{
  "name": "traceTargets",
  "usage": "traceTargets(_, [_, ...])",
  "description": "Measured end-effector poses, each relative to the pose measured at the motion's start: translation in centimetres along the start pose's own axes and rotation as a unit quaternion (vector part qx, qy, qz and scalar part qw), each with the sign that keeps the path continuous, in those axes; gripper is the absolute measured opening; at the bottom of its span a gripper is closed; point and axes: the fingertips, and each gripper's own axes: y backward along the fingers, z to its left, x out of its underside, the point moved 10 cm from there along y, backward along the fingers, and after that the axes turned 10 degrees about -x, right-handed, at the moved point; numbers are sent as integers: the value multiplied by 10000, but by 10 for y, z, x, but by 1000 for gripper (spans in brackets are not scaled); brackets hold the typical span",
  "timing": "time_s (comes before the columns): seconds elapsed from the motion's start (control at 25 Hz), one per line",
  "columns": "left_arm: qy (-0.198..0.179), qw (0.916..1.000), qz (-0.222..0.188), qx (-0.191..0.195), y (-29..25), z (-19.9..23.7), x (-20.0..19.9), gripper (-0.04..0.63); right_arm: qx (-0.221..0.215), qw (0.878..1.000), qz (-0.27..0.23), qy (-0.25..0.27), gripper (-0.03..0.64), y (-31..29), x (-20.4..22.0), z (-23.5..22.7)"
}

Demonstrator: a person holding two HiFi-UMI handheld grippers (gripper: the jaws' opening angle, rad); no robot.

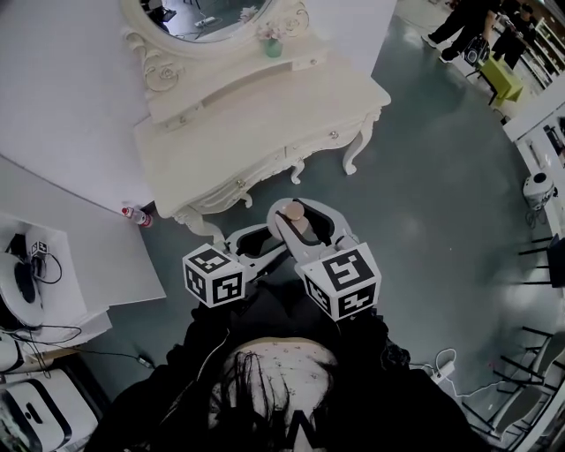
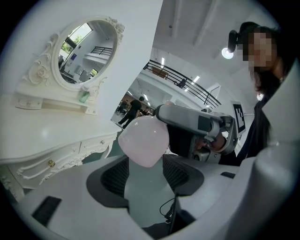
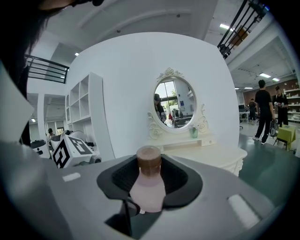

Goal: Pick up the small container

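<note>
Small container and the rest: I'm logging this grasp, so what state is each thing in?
small container: capped, upright, held in the air.
right gripper: shut on the small container.
left gripper: open, nothing gripped.
drawers: shut.

White vanity w/ oval mirror, green pot.
</note>
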Motion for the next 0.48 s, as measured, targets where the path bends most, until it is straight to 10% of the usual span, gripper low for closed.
traceTargets(0.48, [-9, 9999, 43, 131, 22, 12, 2, 207, 127, 9999, 38, 29, 150, -13, -2, 25])
